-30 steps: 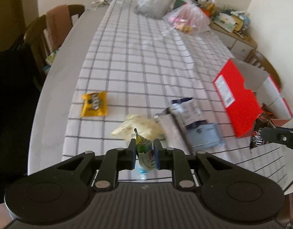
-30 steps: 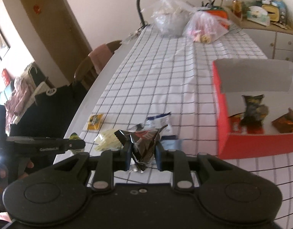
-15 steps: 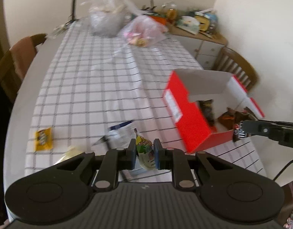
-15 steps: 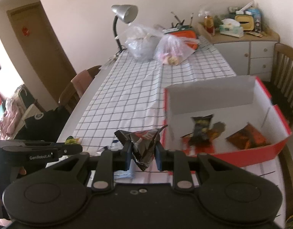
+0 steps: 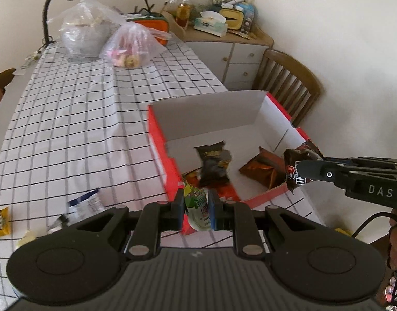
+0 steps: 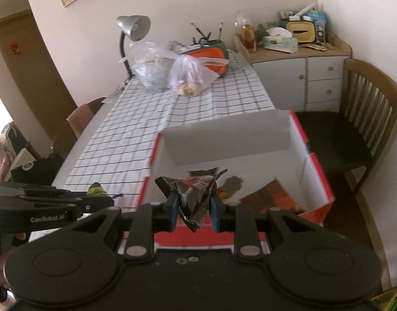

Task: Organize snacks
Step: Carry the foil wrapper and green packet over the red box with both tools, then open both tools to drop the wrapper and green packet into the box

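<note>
1. My left gripper (image 5: 197, 208) has its jaws pinched on a green snack pouch (image 5: 197, 207), which stands upright between the pads with its top poking out at 12 o'clock
2. My right gripper (image 6: 192, 208) has its jaws clamped on a crumpled dark wrapper (image 6: 192, 198); in the left wrist view that wrapper hangs at 3 o'clock, over the near right corner of the red box (image 5: 159, 150)
3. The box sits open on the checked tablecloth (image 5: 69, 119), at 12 o'clock from both grippers. Inside lie a black packet (image 5: 214, 163) toward the middle and a brown-orange packet (image 5: 263, 171) at its 3 o'clock
4. I judge the step in hand to be carrying two snacks to the box: the wrapper looks to be over the opening, while the pouch seems to sit just short of the near wall
5. Next, each load needs to clear the red rim before the jaws spread, and the pouch should go forward toward 12 o'clock first. The bare white floor at 11 o'clock inside the box looks like the safest drop spot
6. Still on the cloth at 9 o'clock: a blue-and-white packet (image 5: 87, 202) and a small yellow packet (image 5: 1, 221), so the sorting is not finished
</note>
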A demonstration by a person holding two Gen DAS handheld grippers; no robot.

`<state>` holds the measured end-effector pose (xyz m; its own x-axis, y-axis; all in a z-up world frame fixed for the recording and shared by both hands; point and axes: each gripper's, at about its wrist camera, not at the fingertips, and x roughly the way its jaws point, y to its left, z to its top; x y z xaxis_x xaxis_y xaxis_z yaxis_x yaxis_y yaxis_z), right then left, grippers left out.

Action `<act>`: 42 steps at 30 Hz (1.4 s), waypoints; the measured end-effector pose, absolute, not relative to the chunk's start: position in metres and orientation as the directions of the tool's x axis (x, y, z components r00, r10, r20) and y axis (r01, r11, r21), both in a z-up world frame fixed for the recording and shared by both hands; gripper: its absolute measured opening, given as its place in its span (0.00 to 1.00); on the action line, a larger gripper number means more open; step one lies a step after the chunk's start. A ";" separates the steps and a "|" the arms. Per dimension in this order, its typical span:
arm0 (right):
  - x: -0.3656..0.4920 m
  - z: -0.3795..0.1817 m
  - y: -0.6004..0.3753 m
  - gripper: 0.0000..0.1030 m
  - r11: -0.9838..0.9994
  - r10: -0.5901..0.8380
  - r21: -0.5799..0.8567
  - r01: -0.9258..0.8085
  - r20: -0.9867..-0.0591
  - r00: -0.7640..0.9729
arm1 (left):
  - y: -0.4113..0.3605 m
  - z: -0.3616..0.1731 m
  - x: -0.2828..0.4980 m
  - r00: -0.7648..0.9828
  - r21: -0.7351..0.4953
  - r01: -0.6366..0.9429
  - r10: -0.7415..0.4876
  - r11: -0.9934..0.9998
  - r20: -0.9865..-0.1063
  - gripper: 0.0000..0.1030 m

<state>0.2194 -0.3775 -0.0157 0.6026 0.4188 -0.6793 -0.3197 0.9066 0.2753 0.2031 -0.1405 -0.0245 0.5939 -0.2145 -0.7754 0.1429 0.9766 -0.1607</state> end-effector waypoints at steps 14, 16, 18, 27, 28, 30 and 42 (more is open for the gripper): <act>0.290 -0.048 -0.419 0.22 0.931 0.362 0.250 -0.267 -0.735 0.573 | -0.196 -0.047 0.270 0.542 -0.153 0.088 -0.176 0.984 -0.822 0.17; 0.302 -0.055 -0.420 0.22 0.932 0.359 0.251 -0.262 -0.749 0.557 | -0.200 -0.052 0.281 0.528 -0.156 0.082 -0.176 0.984 -0.831 0.17; 0.313 -0.062 -0.420 0.23 0.932 0.356 0.252 -0.259 -0.764 0.538 | -0.206 -0.057 0.291 0.514 -0.158 0.085 -0.179 0.984 -0.839 0.17; 0.345 -0.090 -0.422 0.23 0.941 0.321 0.226 -0.250 -0.829 0.457 | -0.232 -0.083 0.328 0.444 -0.127 0.123 -0.169 0.984 -0.880 0.17; 0.347 -0.092 -0.421 0.23 0.940 0.322 0.226 -0.254 -0.834 0.449 | -0.234 -0.085 0.331 0.438 -0.119 0.124 -0.162 0.985 -0.884 0.17; 0.351 -0.096 -0.419 0.23 0.938 0.326 0.230 -0.261 -0.842 0.430 | -0.238 -0.091 0.338 0.421 -0.106 0.128 -0.150 0.986 -0.895 0.17; 0.358 -0.100 -0.422 0.29 0.928 0.348 0.252 -0.275 -0.851 0.394 | -0.250 -0.116 0.357 0.339 -0.071 0.128 -0.111 0.989 -0.934 0.17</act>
<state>0.3579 -0.4216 -0.0999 0.3940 0.3480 -0.8507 -0.2754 0.9277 0.2519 0.3567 -0.2497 -0.1158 0.3390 -0.1107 -0.9342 0.1284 0.9892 -0.0706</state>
